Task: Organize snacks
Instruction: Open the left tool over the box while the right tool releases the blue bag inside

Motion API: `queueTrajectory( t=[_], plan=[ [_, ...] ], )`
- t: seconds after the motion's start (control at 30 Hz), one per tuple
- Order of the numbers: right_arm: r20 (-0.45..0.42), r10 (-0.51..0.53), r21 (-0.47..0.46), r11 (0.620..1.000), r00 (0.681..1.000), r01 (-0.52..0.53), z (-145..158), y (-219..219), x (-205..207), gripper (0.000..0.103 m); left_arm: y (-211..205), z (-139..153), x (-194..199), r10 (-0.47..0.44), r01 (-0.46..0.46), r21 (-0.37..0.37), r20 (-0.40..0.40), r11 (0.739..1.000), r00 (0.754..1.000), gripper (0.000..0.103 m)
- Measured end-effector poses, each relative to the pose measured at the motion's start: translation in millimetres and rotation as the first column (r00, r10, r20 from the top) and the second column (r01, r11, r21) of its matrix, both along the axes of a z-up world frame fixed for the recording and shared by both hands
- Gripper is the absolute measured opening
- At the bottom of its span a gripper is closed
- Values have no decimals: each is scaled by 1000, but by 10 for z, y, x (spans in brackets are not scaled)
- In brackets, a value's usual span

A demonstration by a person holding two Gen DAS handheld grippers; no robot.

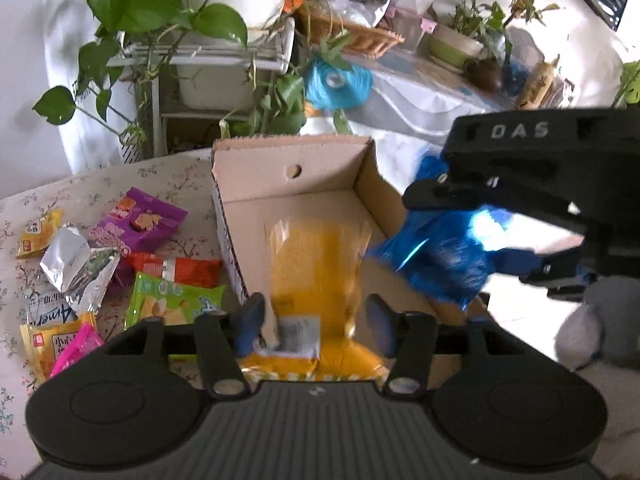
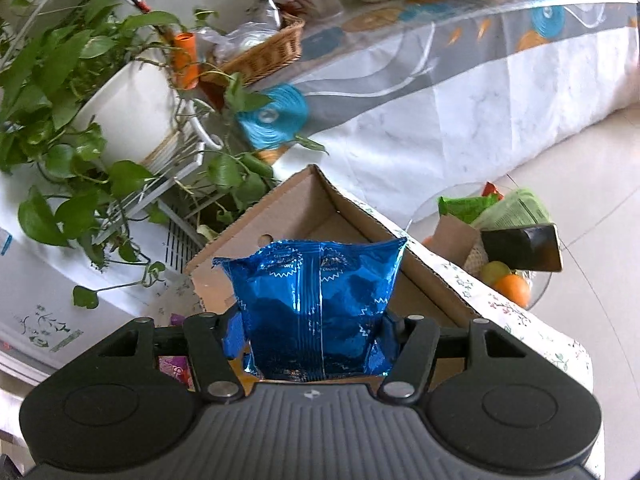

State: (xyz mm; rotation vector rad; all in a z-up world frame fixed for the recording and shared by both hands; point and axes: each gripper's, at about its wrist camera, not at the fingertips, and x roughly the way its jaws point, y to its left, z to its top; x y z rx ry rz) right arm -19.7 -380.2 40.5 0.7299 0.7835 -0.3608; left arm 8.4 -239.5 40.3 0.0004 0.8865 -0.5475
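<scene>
Shiny blue packet (image 2: 320,308), floral tablecloth (image 1: 100,184)

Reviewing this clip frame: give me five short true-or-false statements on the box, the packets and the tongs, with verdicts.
1. The cardboard box is closed. False: it is open on top.
2. A yellow packet lies in the box. True.
3. The right tongs have a blue foil packet between them. True.
4. The left tongs grip a purple packet. False: the purple packet lies on the table.
5. No snacks remain outside the box. False: several lie beside it.
</scene>
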Motion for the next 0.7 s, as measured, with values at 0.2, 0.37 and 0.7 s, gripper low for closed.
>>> queueTrajectory(
  t=[0.2, 0.37, 0.7],
  plan=[
    [35, -29, 19, 999, 999, 28, 18, -40, -32, 85, 115, 138, 11, 14, -13, -35, 34, 999, 999, 82],
    [73, 15, 29, 999, 997, -18, 43, 22, -8, 86, 374, 241, 91, 60, -58, -62, 32, 996, 998, 85],
    [138, 169, 2, 985, 976, -171, 102, 272, 101, 88, 1093, 299, 366, 177, -176, -53, 22, 983, 984, 86]
  ],
)
